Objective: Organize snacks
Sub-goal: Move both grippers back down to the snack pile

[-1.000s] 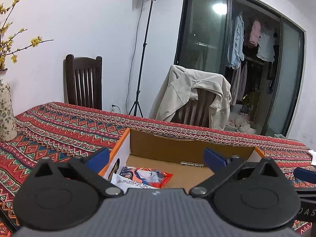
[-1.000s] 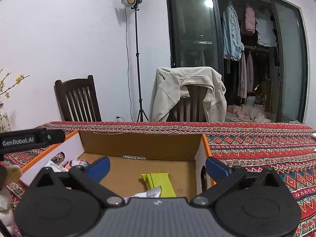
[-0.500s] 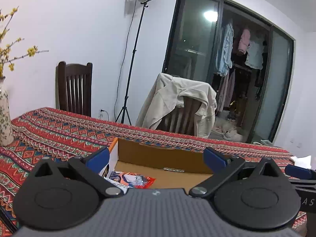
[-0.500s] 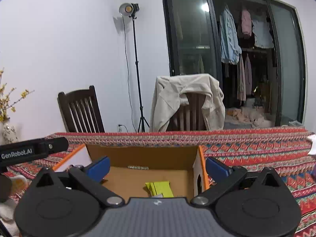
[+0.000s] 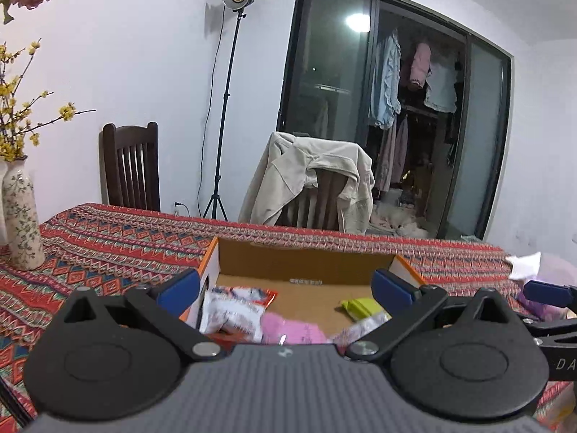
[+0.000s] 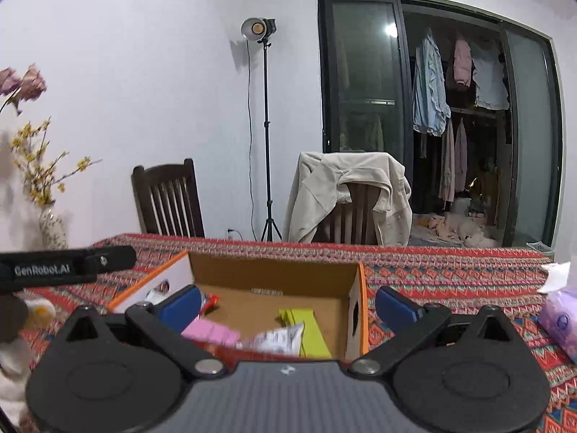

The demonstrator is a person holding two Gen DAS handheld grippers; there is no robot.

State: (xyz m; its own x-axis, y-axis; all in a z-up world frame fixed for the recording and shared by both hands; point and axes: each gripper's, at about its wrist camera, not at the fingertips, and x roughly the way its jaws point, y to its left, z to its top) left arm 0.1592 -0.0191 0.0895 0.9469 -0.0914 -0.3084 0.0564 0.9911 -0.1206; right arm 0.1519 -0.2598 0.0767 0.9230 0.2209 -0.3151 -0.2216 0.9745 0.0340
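An open cardboard box with orange edges stands on the patterned tablecloth, also seen in the right wrist view. Inside lie a white-and-red packet, a pink packet and a green packet. The right wrist view shows the pink packet, the green packet and a white packet. My left gripper hovers open above the box's near side, holding nothing. My right gripper is open and empty beside it.
A flowered vase stands at the table's left. A purple tissue pack and a white tissue lie at the right. Behind the table are a dark chair, a jacket-draped chair and a light stand.
Both grippers have drawn back and upward from the box, still open. The box looks smaller, and more of its contents show, including the pink packet.
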